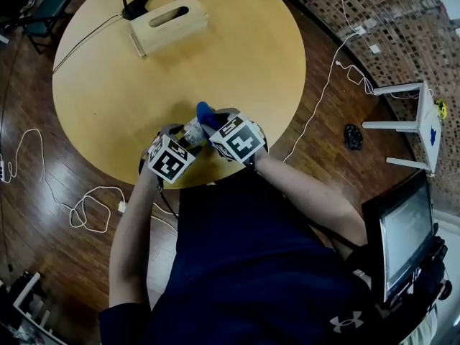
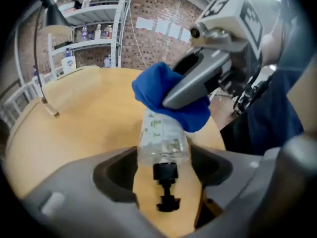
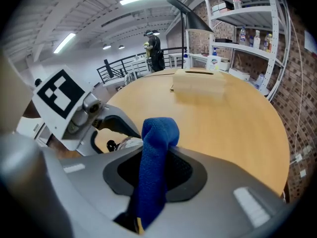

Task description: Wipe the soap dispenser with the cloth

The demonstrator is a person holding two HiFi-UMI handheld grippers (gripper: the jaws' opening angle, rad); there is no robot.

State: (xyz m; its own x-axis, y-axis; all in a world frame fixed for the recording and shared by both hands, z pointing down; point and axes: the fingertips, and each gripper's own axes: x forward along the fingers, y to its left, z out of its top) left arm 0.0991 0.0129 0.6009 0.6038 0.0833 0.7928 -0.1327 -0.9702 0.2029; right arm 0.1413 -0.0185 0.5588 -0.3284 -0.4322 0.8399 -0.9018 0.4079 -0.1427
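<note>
Left hand-held gripper (image 2: 166, 157) clamps clear plastic soap dispenser bottle (image 2: 161, 133) at its shoulder, black pump (image 2: 167, 182) pointing back at it, long axis running away above round wooden tabletop (image 2: 89, 118); right hand-held gripper (image 3: 154, 167), pinching blue cloth (image 3: 158, 130), meets bottle's far end.

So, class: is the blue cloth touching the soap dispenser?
Touching. The left gripper view shows the cloth pressed over the far end of the soap dispenser.
</note>
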